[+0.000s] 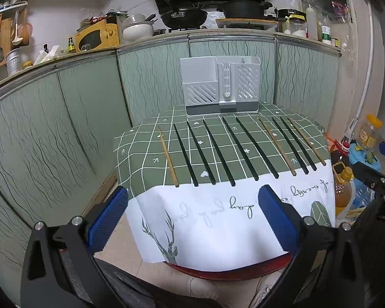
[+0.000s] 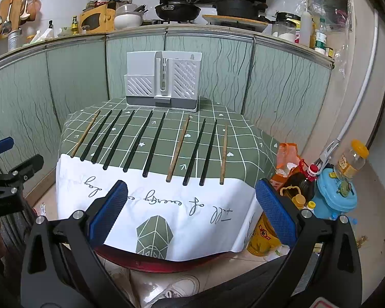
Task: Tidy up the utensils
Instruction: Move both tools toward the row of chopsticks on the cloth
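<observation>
Your chopsticks [image 1: 243, 148] lie in a single row across the middle of both views, ten slim sticks side by side on the green checked tablecloth [image 1: 141, 154], not touching each other. Seven are glossy black with squared butts; three are matte pale wood, one at the far left [image 1: 168, 159] and two among the right-hand group. Each stick's long axis runs away from you, thick ends toward the bottom of the frame at the cloth's white printed hem, tapered tips toward the holder.

The white plastic utensil holder [image 1: 219, 87] stands upright just behind the tips, centre-top of the cloth, with slotted walls, several compartments and a grey base. It looks empty, so the sorting seems not yet begun.

Your left gripper [image 1: 192, 218] hangs low in its frame in front of the table edge with jaws spread wide and nothing between the blue ribbed pads [image 1: 107, 218]. Your right gripper [image 2: 191, 210] is equally wide and empty. In its view the right-hand sticks sit almost straight ahead, so that hand is probably nearer them; the left covers the other end. Because the sticks point along your reach, you would likely need to come down across a stick's width.
</observation>
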